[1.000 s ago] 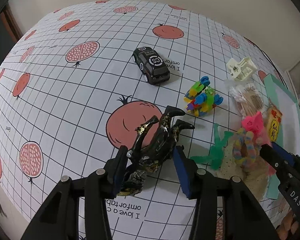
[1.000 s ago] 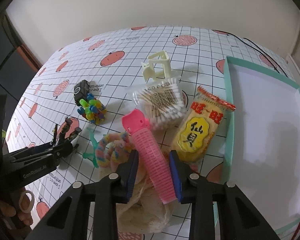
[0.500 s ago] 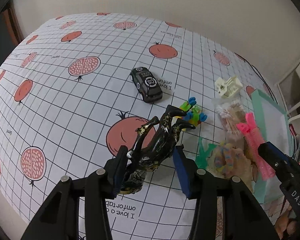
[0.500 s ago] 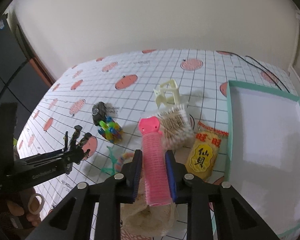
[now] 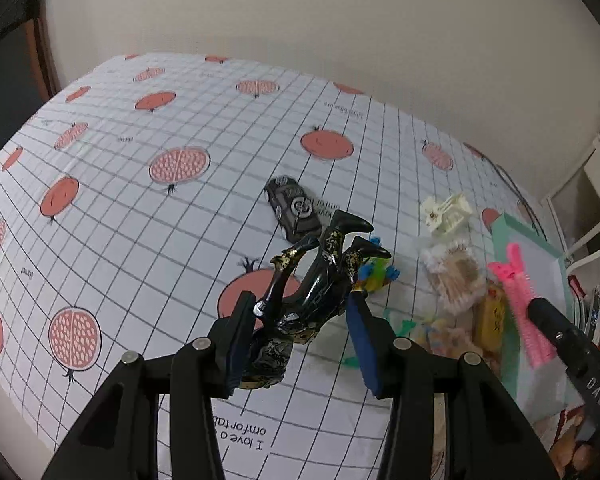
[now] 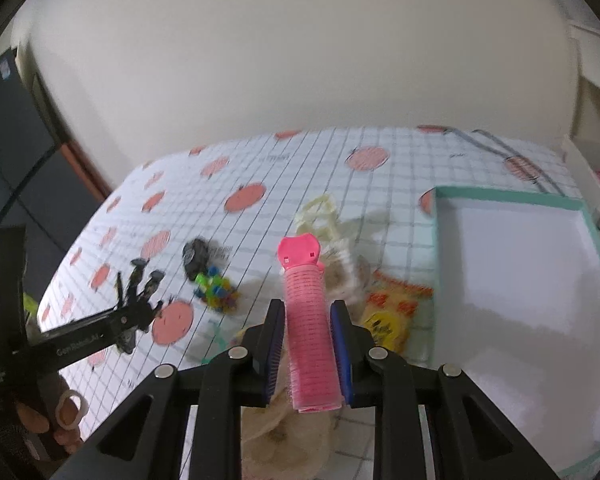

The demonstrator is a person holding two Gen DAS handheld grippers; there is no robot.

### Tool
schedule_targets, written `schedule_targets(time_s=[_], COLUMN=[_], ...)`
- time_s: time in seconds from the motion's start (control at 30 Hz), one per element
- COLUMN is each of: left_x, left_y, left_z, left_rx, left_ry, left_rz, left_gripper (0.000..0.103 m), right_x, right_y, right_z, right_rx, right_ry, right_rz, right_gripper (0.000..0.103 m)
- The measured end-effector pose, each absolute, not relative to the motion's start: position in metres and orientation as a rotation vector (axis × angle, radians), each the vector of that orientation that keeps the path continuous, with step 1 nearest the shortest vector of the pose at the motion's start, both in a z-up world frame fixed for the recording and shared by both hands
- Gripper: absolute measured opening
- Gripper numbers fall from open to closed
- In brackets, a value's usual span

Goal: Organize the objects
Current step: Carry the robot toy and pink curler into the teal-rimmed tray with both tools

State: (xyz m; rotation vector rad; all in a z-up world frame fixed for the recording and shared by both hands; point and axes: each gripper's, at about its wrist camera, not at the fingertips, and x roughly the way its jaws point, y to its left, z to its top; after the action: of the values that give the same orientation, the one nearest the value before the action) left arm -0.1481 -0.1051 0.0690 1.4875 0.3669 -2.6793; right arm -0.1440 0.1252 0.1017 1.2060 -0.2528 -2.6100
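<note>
Both hand-held grippers carry a load above the table!

The left hand-held gripper (image 5: 300, 332) clamps a black-and-gold figure (image 5: 316, 284), lifted over the pomegranate-print table (image 5: 148, 240). The right hand-held gripper (image 6: 306, 354) squeezes a pink hair roller (image 6: 306, 320), just left of the teal-rimmed tray (image 6: 516, 200). A toy car (image 5: 294, 210) sits on the table beyond.

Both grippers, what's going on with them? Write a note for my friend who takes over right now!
Left gripper: shut on the black figure, held above the table.
Right gripper: shut on the pink roller, also lifted.
Tray: nothing in it.
On the table: car, block toy, swabs, snack, claw clip.
Left: likely both held things, then the rest, into the tray.
</note>
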Motion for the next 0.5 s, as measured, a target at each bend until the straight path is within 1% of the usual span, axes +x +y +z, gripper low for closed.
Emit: schedule_targets(time_s=[0.23, 0.33, 0.5], left_x=[-0.146, -0.147, -0.150], left_y=[-0.091, -0.078, -0.045], left_z=[0.086, 0.091, 0.098], left_rx=[1.385, 1.381, 1.388], left_ry=[0.383, 0.410, 0.400], left_rz=[-2.786, -2.834, -2.915], left_gripper=[0.048, 0.048, 0.048], right_x=[-0.138, -0.137, -0.136], right_y=[0.170, 0.197, 0.237], right_z=[0.118, 0.119, 0.114], right_rx=[1.116, 1.114, 1.148], right_ry=[-0.302, -0.359, -0.459], right_rz=[-2.783, -2.851, -2.925], right_gripper=[0.025, 0.025, 0.025])
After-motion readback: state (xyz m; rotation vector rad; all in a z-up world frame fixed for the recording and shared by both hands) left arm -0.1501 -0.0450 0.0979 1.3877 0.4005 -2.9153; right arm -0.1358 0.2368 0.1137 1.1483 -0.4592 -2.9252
